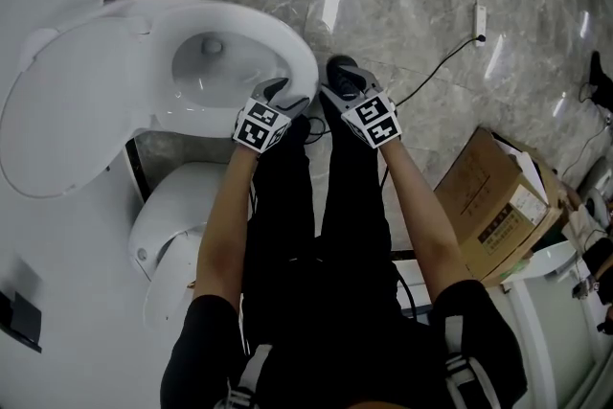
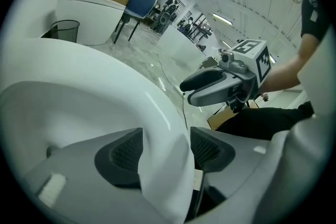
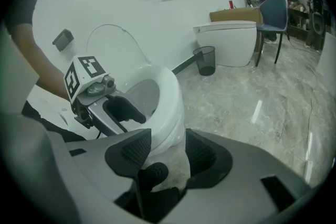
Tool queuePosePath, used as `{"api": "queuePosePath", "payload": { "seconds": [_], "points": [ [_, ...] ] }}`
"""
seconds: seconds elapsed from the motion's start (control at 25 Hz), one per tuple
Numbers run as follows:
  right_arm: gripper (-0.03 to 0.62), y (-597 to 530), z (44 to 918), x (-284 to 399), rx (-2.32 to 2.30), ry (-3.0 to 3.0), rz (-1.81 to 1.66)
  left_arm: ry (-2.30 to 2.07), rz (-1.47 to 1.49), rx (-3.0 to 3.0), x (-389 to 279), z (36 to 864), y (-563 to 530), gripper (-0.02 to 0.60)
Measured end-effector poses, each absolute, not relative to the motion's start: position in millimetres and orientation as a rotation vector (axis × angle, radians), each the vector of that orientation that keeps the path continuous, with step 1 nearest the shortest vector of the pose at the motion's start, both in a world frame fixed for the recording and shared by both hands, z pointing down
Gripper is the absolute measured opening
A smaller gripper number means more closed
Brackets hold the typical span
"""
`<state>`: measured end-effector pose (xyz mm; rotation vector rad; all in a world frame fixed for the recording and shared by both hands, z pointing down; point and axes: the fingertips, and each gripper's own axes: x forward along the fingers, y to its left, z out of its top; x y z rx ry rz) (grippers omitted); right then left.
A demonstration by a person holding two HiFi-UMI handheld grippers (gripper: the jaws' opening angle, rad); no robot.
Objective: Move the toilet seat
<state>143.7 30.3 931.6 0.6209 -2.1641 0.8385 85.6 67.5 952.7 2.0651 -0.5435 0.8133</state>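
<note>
Fingers of the left gripper (image 1: 275, 94) are open around the toilet seat (image 1: 299, 53); the right gripper (image 1: 343, 93) hangs beside it, fingers open.

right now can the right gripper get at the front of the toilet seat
Probably yes: the right gripper is open and aimed at the toilet seat front rim, with nothing between them. The left gripper straddles the rim beside it.

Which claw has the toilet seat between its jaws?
The left claw: the white toilet seat runs between its open jaws. The right claw hangs just off the seat's front, above floor and a dark shoe.
</note>
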Motion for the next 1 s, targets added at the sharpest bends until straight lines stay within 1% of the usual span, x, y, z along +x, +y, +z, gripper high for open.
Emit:
{"api": "queuePosePath", "payload": {
  "seconds": [0.24,0.28,0.52,0.72,1.0],
  "points": [
    [0.209,28,939,145,0.589,-2.164,0.867,-0.516,0.819,2.056,94,963,62,0.311],
    [0.209,27,939,146,0.587,-2.164,0.868,-0.511,0.811,2.040,95,965,62,0.325],
    [0.209,25,937,144,0.573,-2.174,0.868,-0.455,0.831,2.010,102,972,66,0.347],
    [0.209,26,928,146,0.568,-2.179,0.876,-0.451,0.858,1.993,103,972,67,0.339],
    [0.207,42,916,144,0.539,-2.172,0.911,-0.478,0.849,1.935,102,965,66,0.307]
  ]
}}
